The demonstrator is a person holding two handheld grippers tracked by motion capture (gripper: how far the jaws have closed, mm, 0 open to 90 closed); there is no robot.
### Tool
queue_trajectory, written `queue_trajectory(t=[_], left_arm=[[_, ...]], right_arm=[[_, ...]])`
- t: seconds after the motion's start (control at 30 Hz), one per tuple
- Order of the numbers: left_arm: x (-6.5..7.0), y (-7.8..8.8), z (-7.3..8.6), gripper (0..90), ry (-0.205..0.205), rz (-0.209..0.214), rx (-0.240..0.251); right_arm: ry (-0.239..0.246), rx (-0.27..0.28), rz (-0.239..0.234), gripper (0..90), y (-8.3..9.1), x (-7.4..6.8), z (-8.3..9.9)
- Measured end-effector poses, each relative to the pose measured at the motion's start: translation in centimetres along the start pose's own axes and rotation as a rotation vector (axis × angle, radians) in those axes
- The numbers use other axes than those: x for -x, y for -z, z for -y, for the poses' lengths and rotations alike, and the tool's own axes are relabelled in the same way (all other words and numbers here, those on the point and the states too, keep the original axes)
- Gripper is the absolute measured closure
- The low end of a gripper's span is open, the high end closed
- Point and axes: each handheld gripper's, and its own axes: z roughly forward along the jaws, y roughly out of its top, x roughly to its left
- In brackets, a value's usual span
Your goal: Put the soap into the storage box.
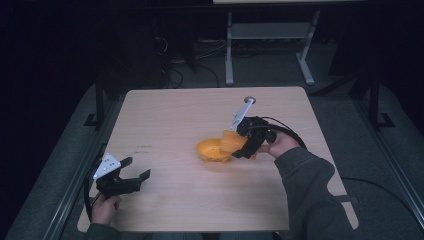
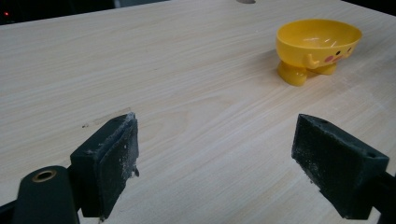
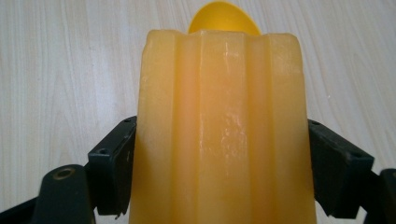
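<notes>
Between the black jaws of the right hand-held gripper (image 3: 219,158) sits a pale orange, ribbed, translucent block (image 3: 219,130). Just beyond it stands a bright yellow bowl (image 2: 317,44) with pink cheek spots. The surface (image 2: 163,79) is light wood grain. The left hand-held gripper (image 2: 224,163) is black with dusty pads.

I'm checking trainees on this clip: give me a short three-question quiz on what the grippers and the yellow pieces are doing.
1. True or false: the right gripper is clamped on the orange cup.
2. Which best describes the left gripper? A. shut on the bowl B. open, holding nothing C. shut on the cup
3. Fill in: in the high view the cup is held beside and above the yellow ____.

Key
1. True: both jaws press the cup's sides.
2. B: its jaws stand wide apart above the table, far from the bowl.
3. bowl
</notes>
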Motion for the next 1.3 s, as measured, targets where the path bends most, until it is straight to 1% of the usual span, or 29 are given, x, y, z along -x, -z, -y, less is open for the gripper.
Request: queue_trajectory(t=[0.03,0.1,0.13,0.2,0.23,0.33,0.57,0.63,0.7,0.87,0.97,1.1,1.17,1.2,1.3], left_arm=[[0.0,0.0,0.0,14.1,-0.001,0.001,0.0],[-0.1,0.0,0.0,14.1,0.0,0.0,-0.001],[0.0,0.0,0.0,14.1,-0.001,0.0,0.001],[0.0,0.0,0.0,14.1,-0.001,0.001,0.001],[0.0,0.0,0.0,14.1,-0.001,0.0,0.0],[0.0,0.0,0.0,14.1,0.001,-0.001,0.0],[-0.2,0.0,0.0,14.1,-0.001,-0.004,-0.002],[-0.2,0.1,0.0,14.1,-0.003,-0.005,-0.002],[-0.2,0.1,0.0,14.1,0.001,-0.004,0.001],[-0.2,0.0,0.0,14.1,-0.004,-0.004,-0.003],[-0.3,0.0,0.0,14.1,0.0,-0.004,-0.001],[-0.3,0.0,0.0,14.1,0.0,-0.004,0.001],[-0.3,0.0,0.0,14.1,0.001,-0.005,0.003],[-0.3,0.1,0.0,14.1,0.001,-0.005,0.001],[-0.3,0.0,0.0,14.1,0.0,-0.005,0.0]], right_arm=[[-0.003,0.004,0.002,20.7,0.1,0.0,-0.1],[0.004,0.012,0.0,20.7,0.2,0.1,-0.3],[0.008,0.013,0.006,20.7,0.2,0.1,-0.4],[0.011,0.02,-0.002,20.7,0.1,0.2,-0.6],[0.004,0.016,-0.002,20.7,0.1,0.2,-0.7],[0.019,0.014,0.0,20.7,-0.2,0.4,-1.1],[0.032,0.02,0.001,20.6,-0.5,0.8,-2.1],[0.039,0.027,-0.004,20.7,-0.6,1.0,-2.4],[0.035,0.035,-0.011,20.7,-0.7,1.1,-2.6],[0.045,0.02,-0.017,20.7,-1.2,1.3,-3.3],[0.054,0.014,-0.02,20.7,-1.4,1.4,-3.8],[0.062,0.022,-0.024,20.7,-1.6,1.6,-4.3],[0.055,0.029,-0.031,20.7,-1.8,1.7,-4.3],[0.061,0.026,-0.029,20.7,-1.9,1.8,-4.4],[0.056,0.02,-0.037,20.7,-2.4,1.8,-4.4]])
